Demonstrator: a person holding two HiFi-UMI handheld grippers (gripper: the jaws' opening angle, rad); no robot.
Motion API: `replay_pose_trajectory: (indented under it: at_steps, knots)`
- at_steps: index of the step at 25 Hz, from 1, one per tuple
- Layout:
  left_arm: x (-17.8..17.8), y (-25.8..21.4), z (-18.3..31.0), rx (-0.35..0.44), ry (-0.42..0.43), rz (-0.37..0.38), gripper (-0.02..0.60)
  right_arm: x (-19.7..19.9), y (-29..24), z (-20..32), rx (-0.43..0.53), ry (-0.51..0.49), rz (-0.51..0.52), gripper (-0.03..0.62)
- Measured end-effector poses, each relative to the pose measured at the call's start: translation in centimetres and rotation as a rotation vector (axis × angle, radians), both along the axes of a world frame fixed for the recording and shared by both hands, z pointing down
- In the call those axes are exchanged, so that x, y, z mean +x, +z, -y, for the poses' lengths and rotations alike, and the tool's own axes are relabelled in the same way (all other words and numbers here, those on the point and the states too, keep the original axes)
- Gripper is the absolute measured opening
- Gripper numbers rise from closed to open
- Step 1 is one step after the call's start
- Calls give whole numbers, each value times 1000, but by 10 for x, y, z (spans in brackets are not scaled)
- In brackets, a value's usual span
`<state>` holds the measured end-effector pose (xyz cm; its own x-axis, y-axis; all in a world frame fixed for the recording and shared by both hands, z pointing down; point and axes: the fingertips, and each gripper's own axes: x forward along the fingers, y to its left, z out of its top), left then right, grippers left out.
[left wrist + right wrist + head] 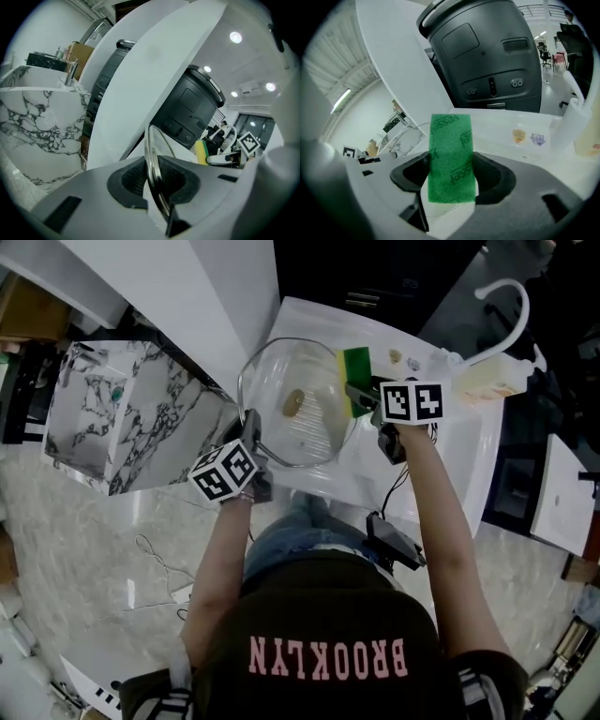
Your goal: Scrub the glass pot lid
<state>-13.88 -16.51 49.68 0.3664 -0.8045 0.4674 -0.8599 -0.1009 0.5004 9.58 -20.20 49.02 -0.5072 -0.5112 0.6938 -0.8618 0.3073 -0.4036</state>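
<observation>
While the glass lid hangs over the sink, both grippers grip.
Head view: left gripper at the lid's 7 o'clock. Left gripper view: jaws pinch its rim. Right gripper view: right gripper clamps a green sponge.

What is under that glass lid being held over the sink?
Through the glass lid only the white sink shows beneath. Its brownish knob hides a patch at the centre, and the sponge covers what lies under the right rim.

Lid above sink, sponge at its right side, bottle farther right, cabinet at left
</observation>
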Motion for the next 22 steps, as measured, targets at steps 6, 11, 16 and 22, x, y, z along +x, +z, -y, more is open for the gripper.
replay_pose_trajectory:
  at_steps: [6,11,16,22]
  knots:
    - [1,-3,1,-8,-3,11,44,6,-2,-25,18,44,17,279]
    - [6,-24,6,50,23,-3,44,6,7,-40,6,84,45,279]
    - [19,-44,14,70,112,38,43,-4,13,-49,4,68,61,279]
    - [21,-61,26,-2,189,94,43,3,16,-55,-5,47,35,279]
